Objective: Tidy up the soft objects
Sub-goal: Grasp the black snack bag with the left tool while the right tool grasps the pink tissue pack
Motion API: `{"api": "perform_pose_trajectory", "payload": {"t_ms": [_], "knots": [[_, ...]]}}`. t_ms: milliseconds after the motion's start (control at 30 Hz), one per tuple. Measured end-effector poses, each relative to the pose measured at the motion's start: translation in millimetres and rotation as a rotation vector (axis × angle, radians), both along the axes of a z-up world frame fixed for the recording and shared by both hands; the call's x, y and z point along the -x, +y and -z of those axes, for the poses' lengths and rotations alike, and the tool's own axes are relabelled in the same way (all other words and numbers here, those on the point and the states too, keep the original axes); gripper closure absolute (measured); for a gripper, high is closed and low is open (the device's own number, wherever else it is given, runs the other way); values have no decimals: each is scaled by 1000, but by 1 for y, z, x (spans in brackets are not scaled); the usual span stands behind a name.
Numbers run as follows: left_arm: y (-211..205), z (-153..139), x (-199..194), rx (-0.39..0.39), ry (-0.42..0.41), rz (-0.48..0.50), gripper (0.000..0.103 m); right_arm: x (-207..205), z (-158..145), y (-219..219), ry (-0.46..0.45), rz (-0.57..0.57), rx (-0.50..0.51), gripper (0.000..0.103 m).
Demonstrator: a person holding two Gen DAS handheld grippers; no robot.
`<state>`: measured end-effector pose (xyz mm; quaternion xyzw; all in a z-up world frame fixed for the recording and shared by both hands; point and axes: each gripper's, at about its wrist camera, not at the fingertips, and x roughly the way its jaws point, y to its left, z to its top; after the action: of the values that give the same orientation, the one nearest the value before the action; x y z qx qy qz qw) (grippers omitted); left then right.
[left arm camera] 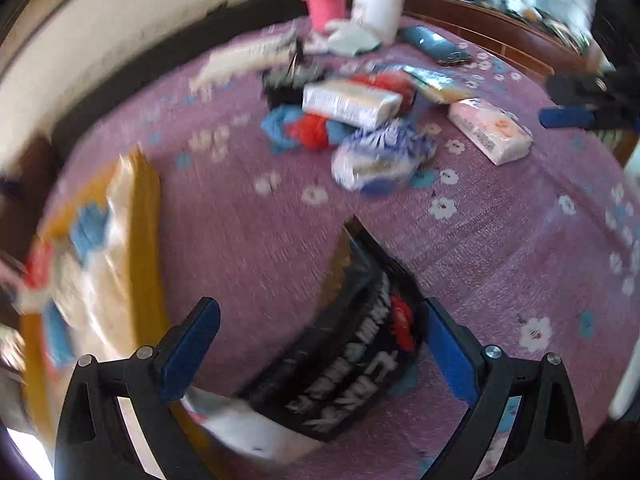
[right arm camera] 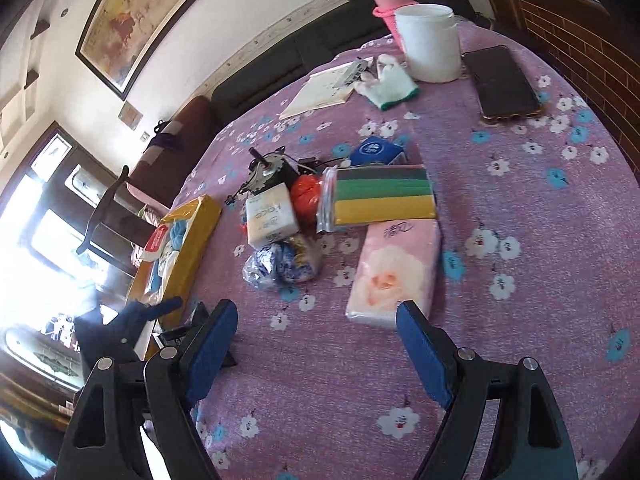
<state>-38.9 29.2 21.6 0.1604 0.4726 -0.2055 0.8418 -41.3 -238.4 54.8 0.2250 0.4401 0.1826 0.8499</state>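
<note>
**Two hand-held grippers over a cluttered table of soft goods**

The purple flowered tablecloth (right arm camera: pixel 520 240) fills both views. At its left edge lies a yellow tray (right arm camera: pixel 192 236) holding blue and white soft items. Mid-table sits the pile: a pink tissue pack (right arm camera: pixel 394 268) nearest the right gripper, a bag of green and yellow sponges (right arm camera: pixel 380 196) touching its far end, a white tissue pack (right arm camera: pixel 272 216) beside an orange ball (right arm camera: pixel 306 196), and a clear bag of blue-and-white items (right arm camera: pixel 280 264) just in front of them. A blue pack (right arm camera: pixel 374 152) lies behind the sponges. At the far edge stand a white tub (right arm camera: pixel 430 42) and a pink bottle (right arm camera: pixel 386 4), with a white glove (right arm camera: pixel 390 82) and a phone (right arm camera: pixel 506 82) near them.

The right gripper (right arm camera: pixel 316 332) has its jaws wide apart with nothing between them, its right finger just beside the pink pack's near end. In the blurred left wrist view, the left gripper (left arm camera: pixel 320 332) also stands spread; a black printed pack (left arm camera: pixel 352 344) lies between its fingers, and contact cannot be told.
</note>
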Motion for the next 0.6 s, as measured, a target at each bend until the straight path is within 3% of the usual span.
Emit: {"api": "perform_pose_trajectory", "payload": {"t_ms": [67, 133, 233, 333, 433, 533, 600], "knots": [[5, 1, -1, 111, 115, -31, 5, 0, 0, -3, -1, 10, 0, 18], [2, -8, 8, 196, 163, -6, 5, -1, 2, -8, 2, 22, 1, 18], [-4, -24, 22, 248, 137, 32, 5, -6, 6, -15, 7, 53, 5, 18], [-5, -29, 27, 181, 34, 13, 5, -6, 10, -18, 9, 83, 46, 18], [-5, -18, 17, 115, 13, -39, 5, -8, 14, -14, 19, 94, 107, 18], [-10, -4, 12, -10, -50, -60, 5, -14, 18, -3, 22, 85, 167, 18], [-12, 2, 11, -29, -66, -44, 5, -20, 20, 6, 19, 83, 209, 18]]}}
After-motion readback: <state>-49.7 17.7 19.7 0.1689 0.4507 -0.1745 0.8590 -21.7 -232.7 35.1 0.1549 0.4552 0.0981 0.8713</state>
